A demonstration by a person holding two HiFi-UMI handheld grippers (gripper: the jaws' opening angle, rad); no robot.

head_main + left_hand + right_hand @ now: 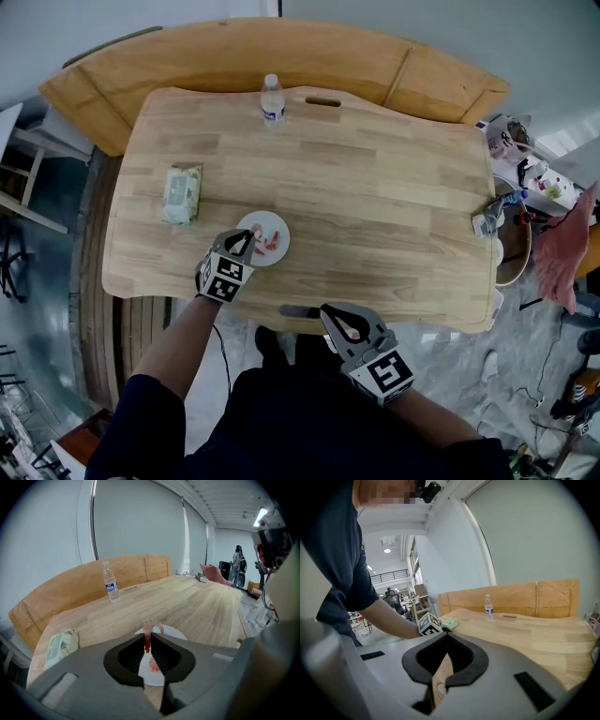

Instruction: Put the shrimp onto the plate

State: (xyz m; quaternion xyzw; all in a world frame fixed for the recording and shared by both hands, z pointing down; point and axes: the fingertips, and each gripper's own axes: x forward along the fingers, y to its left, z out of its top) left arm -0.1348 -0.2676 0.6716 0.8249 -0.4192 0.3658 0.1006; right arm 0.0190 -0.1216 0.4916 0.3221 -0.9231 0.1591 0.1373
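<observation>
A small white plate (279, 224) sits near the table's front edge, left of centre, with pink shrimp (271, 243) lying on it. My left gripper (245, 243) hovers over the plate's near-left side, shut on a shrimp (148, 632) whose pale tail pokes out above the jaws. Through the gap below, another shrimp (153, 665) shows on the plate (177, 632). My right gripper (340, 322) hangs off the table's front edge, jaws together at the tips with nothing between them (447, 637).
A water bottle (272, 98) stands at the table's far edge beside a slot (322, 101). A pack of wipes (182, 193) lies left of the plate. A wooden bench (281, 52) curves behind the table. Small clutter (491, 221) sits at the right edge.
</observation>
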